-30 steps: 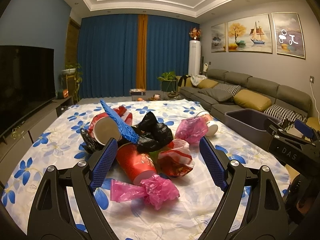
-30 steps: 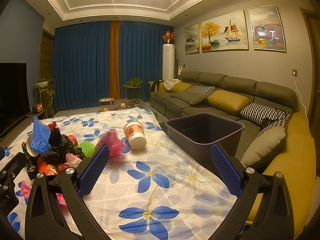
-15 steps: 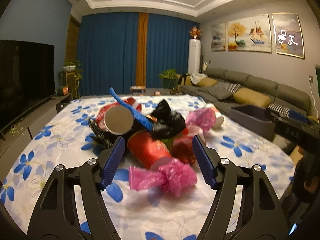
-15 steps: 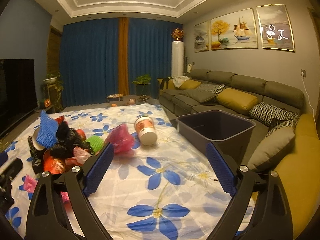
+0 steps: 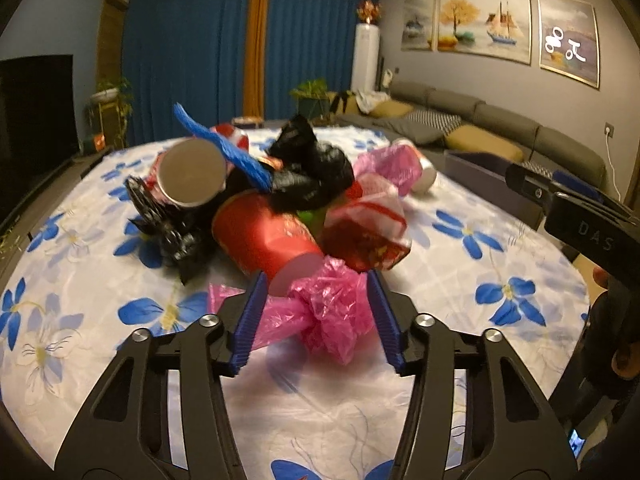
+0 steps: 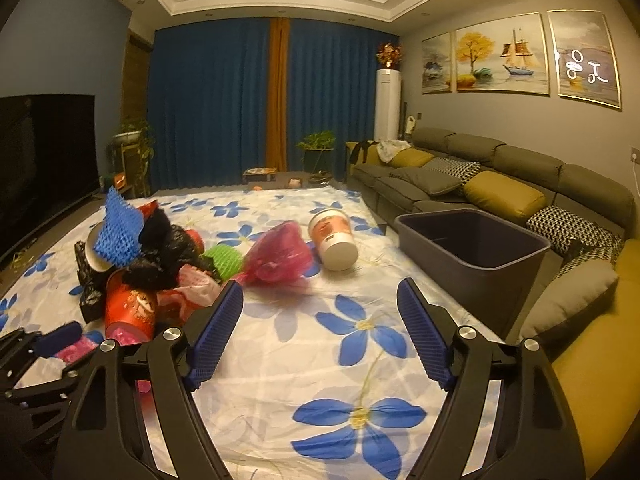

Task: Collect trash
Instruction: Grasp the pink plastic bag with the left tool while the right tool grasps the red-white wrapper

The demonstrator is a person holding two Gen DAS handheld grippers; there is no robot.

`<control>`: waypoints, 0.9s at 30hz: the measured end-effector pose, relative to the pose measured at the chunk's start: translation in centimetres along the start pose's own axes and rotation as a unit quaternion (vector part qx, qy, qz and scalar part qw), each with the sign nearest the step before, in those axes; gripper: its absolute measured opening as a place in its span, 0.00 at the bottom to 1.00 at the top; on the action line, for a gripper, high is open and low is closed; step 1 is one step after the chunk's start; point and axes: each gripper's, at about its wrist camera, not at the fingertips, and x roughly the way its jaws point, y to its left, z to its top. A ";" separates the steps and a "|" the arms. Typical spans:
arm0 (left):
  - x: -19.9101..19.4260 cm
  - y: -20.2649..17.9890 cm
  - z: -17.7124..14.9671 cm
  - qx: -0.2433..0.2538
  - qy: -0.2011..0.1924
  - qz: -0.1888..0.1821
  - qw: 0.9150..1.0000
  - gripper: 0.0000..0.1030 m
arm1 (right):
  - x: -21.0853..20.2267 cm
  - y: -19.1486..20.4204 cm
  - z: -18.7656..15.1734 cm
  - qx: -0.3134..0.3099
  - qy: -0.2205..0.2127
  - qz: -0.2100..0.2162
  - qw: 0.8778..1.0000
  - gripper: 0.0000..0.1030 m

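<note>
The left gripper (image 5: 316, 316), its jaws just closing, brackets a crumpled pink plastic bag (image 5: 320, 316) at the near edge of a trash pile on the flowered tablecloth (image 5: 460, 280); whether the pads press it cannot be told. The right gripper (image 6: 320, 312), also narrowing, stands wide over bare cloth, holding nothing, near a gray bin (image 6: 472, 240).
</note>
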 end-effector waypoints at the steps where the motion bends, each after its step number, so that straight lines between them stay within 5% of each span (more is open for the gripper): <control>1: 0.5 0.1 0.0 0.000 0.010 -0.002 1.000 0.43 | 0.3 0.2 -0.1 -0.001 0.004 0.004 1.000 0.73; 6: 2.1 1.0 0.0 -0.024 0.054 -0.035 0.998 0.29 | 1.6 1.1 -0.3 -0.007 0.024 0.025 0.999 0.68; 12: 1.8 1.0 -0.3 -0.023 0.049 -0.056 0.997 0.08 | 3.1 2.7 -0.5 -0.017 0.043 0.055 0.997 0.63; 19: -1.4 1.6 -0.1 -0.028 0.019 -0.070 0.997 0.07 | 4.7 4.7 -0.5 -0.024 0.067 0.094 0.993 0.59; 27: -4.9 4.9 1.4 -0.062 -0.035 -0.023 0.997 0.07 | 6.9 6.8 -0.1 -0.027 0.089 0.121 0.988 0.59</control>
